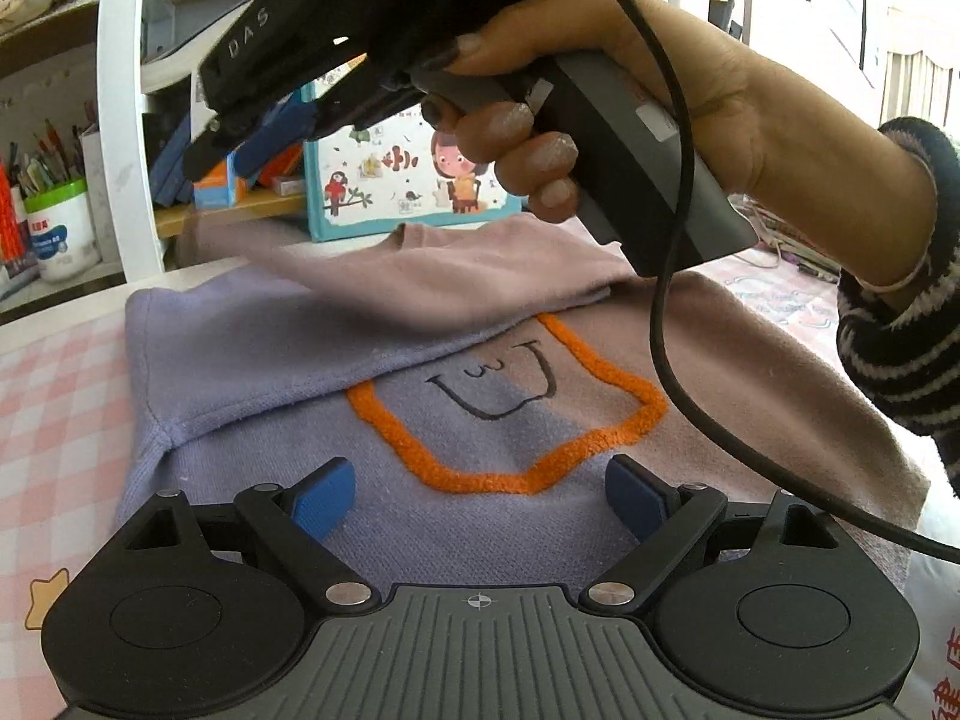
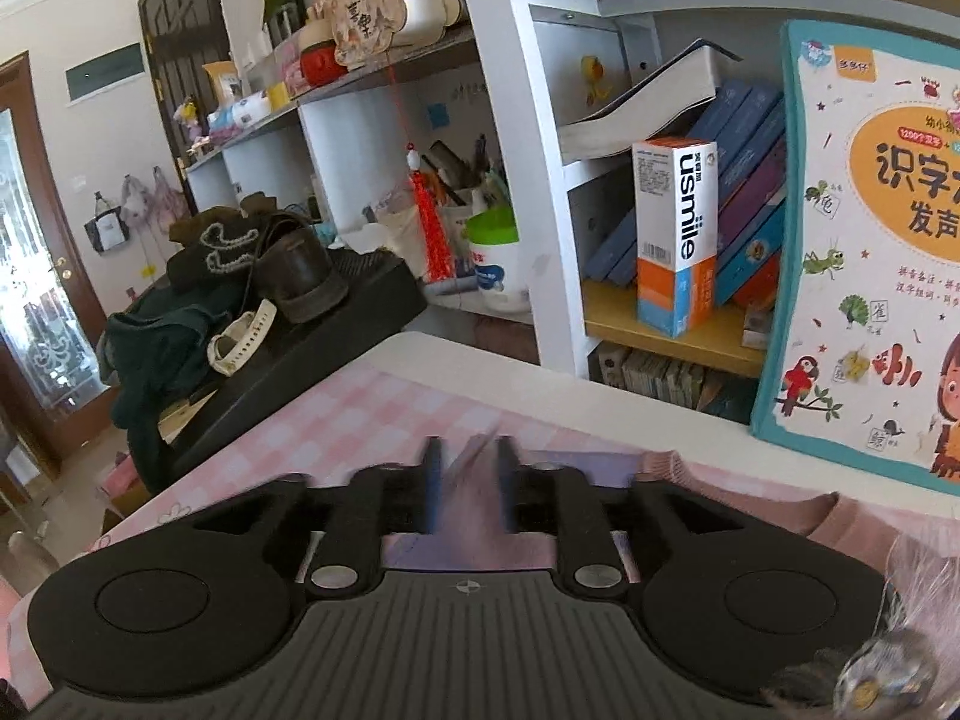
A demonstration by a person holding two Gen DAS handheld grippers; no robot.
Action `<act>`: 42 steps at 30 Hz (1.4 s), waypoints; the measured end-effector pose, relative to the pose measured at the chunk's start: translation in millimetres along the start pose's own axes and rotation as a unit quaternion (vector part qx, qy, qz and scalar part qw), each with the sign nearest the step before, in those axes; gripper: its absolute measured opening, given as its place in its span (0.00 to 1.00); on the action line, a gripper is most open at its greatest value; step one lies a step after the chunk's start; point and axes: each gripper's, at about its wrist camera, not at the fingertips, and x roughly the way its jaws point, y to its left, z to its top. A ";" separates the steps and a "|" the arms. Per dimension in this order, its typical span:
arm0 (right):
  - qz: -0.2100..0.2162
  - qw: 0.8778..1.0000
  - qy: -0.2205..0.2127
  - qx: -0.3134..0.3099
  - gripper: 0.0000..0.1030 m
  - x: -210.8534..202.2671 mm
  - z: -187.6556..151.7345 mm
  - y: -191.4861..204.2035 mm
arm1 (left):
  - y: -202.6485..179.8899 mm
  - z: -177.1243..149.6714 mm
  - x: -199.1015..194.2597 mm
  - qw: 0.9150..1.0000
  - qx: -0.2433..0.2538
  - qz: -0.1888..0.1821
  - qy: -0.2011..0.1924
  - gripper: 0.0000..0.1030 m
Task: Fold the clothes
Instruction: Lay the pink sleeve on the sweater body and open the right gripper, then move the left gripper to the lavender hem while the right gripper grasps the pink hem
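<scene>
A sweater, lilac on the left and pink on the right, lies flat on the table with an orange outline on its chest. A pink sleeve is folded across its far part, blurred at its left end. My left gripper is open low over the near hem, with nothing between its pads. A hand holds my right gripper above the sweater's far left corner. In the right wrist view its jaws stand slightly apart with blurred cloth loose between them.
A pink checked cloth covers the table. A picture book leans on the shelf behind the sweater. A white and green tub stands far left. A black stand with a shoe sits beyond the table's left edge. The right gripper's cable hangs over the sweater.
</scene>
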 end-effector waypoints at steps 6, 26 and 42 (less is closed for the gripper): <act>-0.013 1.000 -0.006 -0.003 0.29 -13.5 -2.7 -9.6 | 0.0 0.4 -0.5 1.000 0.000 0.001 0.002 0.90; -0.118 0.992 0.035 0.008 0.36 -165.6 -107.9 -40.6 | -6.5 1.2 -21.6 0.998 0.010 0.062 -0.010 0.90; -0.126 0.983 0.097 0.090 0.48 -264.6 -190.4 -41.0 | 6.9 -29.5 -103.1 0.986 -0.116 0.118 0.033 0.89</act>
